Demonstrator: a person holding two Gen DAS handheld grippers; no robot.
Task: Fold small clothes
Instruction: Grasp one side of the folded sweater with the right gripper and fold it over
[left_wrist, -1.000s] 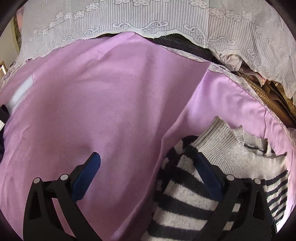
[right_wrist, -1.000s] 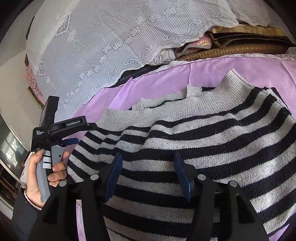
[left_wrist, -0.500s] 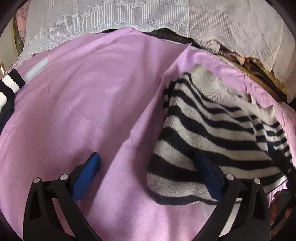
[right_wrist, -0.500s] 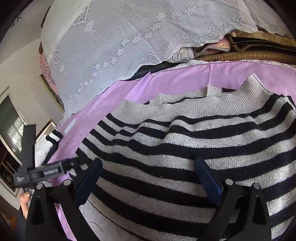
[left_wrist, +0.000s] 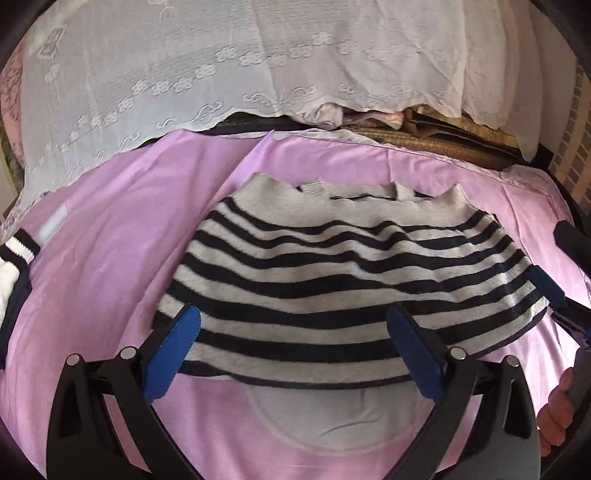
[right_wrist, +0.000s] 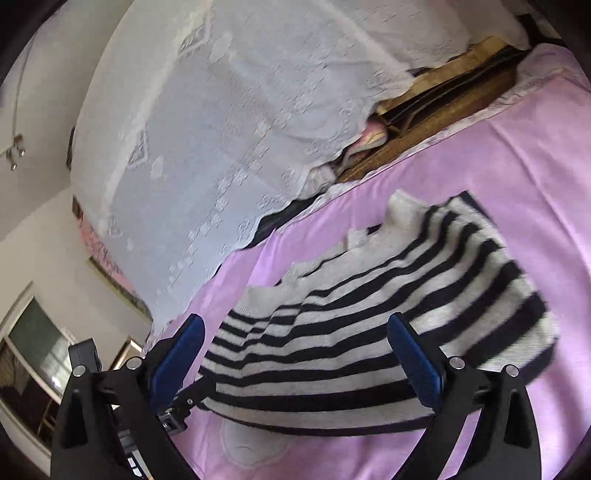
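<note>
A grey sweater with black stripes (left_wrist: 343, 280) lies folded on the pink sheet (left_wrist: 122, 258), collar toward the far side. My left gripper (left_wrist: 293, 350) hovers over its near hem, open, its blue pads wide apart and pressing on nothing. In the right wrist view the same sweater (right_wrist: 373, 317) lies ahead of my right gripper (right_wrist: 295, 358), which is also wide open and holds nothing. One of the right gripper's blue pads (left_wrist: 546, 286) shows at the sweater's right edge, with the person's hand (left_wrist: 557, 410) below it.
A white lace cloth (left_wrist: 258, 74) drapes over a pile along the far side, with woven mats (left_wrist: 443, 144) beneath it. Another garment in white and navy (left_wrist: 13, 269) lies at the left edge of the sheet. A window (right_wrist: 33, 354) is off to the left.
Both grippers have drawn back from the sweater, which now lies whole in view. The right gripper's jaws went from partly closed to wide open. The left gripper swung right, over the sweater.
</note>
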